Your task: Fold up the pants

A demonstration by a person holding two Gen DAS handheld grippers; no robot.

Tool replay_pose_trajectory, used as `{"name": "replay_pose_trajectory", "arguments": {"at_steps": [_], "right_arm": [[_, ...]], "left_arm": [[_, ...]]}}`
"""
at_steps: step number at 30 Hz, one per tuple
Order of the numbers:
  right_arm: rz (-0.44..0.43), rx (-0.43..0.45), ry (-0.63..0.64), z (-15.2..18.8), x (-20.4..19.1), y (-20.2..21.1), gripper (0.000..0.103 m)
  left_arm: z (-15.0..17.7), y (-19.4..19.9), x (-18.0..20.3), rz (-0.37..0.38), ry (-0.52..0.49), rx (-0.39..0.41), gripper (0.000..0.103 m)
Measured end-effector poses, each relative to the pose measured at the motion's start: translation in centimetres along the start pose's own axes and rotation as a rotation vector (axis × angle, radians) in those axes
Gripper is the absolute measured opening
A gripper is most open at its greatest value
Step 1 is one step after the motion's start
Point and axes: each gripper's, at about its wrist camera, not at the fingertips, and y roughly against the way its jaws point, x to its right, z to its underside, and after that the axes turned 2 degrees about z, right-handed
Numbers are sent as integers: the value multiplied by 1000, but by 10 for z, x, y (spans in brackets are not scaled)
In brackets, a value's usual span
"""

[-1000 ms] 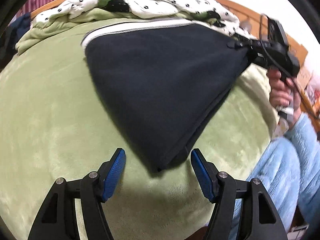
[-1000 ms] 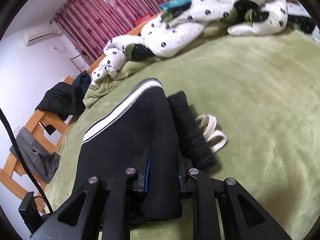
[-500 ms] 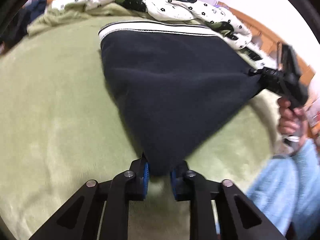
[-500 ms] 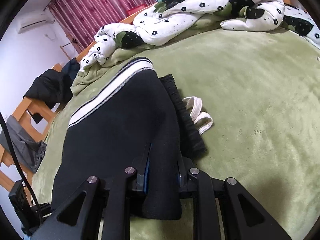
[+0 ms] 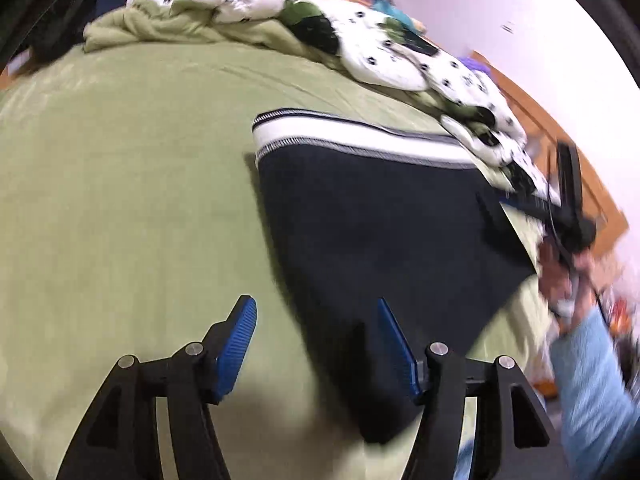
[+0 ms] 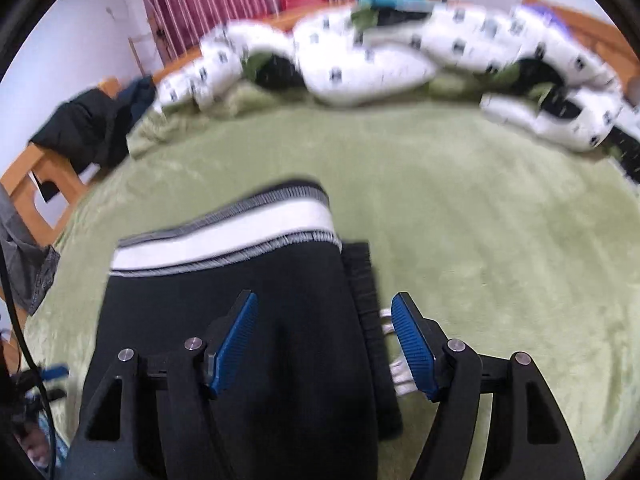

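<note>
The folded dark navy fleece pants with a white-and-grey striped cuff band (image 5: 384, 236) lie flat on the green plush bed (image 5: 120, 200), long axis running away from both claws. The left claw (image 5: 316, 344) gapes empty at the near corner. The right claw (image 6: 324, 344) gapes empty over the waistband edge, nearer.

The folded pants (image 5: 380, 232) lie on the blanket (image 5: 132, 200) that covers the bed, filling the centre and lower right of the left wrist view, with the striped hem (image 5: 340, 136) along their upper edge. The rumpled quilt (image 5: 360, 48) stretches behind them across the top of the frame. In the right wrist view, the drawstring (image 6: 394, 354) lies just right of the pants, and a jacket (image 6: 92, 128) hangs on the bed frame (image 6: 24, 176) at the left edge.
</note>
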Motion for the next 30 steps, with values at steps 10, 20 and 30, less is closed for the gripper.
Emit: {"name": "replay_pose_trajectory", "arguments": {"at_steps": [10,20,30], "right_arm": [[-16,-63,37,12,9,-41,68],[-90,-64,-70,9,8,-19,39],[-137,76,-49,24,-80,45,20]], "left_arm": [[-38,-87,-23,137,77,-86,58],[-60,-72,-5,126,60,-75,13],[-68,4,-38,163,79,26,11]]}}
